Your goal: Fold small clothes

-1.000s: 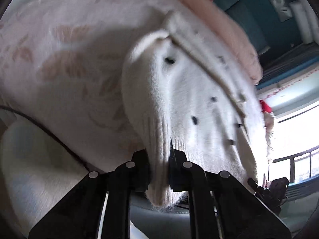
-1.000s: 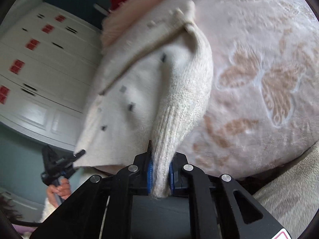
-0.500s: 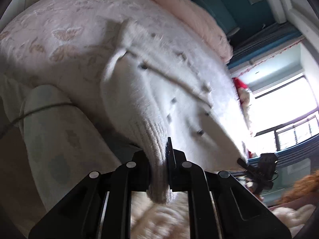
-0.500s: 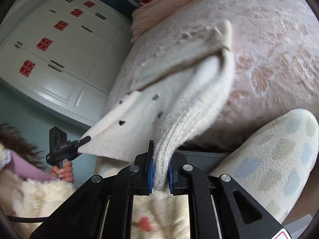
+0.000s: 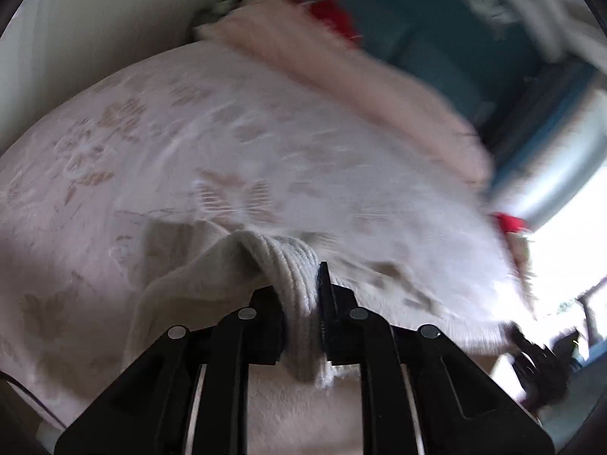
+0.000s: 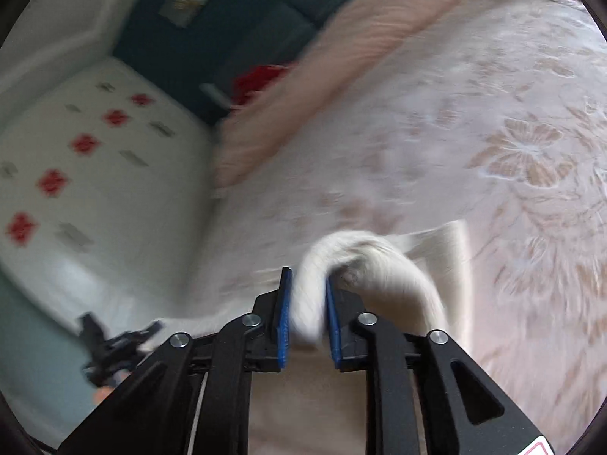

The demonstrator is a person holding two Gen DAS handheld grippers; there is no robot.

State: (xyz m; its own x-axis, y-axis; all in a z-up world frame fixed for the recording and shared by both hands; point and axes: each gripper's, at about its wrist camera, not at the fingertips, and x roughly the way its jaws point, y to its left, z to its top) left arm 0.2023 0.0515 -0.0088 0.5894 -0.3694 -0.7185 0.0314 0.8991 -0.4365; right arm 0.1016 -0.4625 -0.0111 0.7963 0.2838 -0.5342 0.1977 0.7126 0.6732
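A small white knit cardigan (image 5: 212, 284) hangs folded over between my two grippers above a bed. My left gripper (image 5: 301, 295) is shut on one ribbed cuff (image 5: 299, 276) of it. My right gripper (image 6: 307, 295) is shut on the other cuff (image 6: 307, 303), whose sleeve (image 6: 394, 269) arches to the right. The garment's body drapes below and behind the fingers and is mostly hidden. Both views are blurred by motion.
The bed has a pale pink floral bedspread (image 5: 189, 144) (image 6: 493, 132). A pink blanket (image 5: 341, 64) (image 6: 341, 57) and a red item (image 5: 330, 11) lie at its far end. A white wardrobe (image 6: 95, 174) stands at the left. Each gripper shows in the other's view (image 5: 538, 356) (image 6: 114, 345).
Both grippers have swung up and forward over the bed with the cuffs. The cardigan, spread out with its buttons showing before, now hangs bunched below the fingers.
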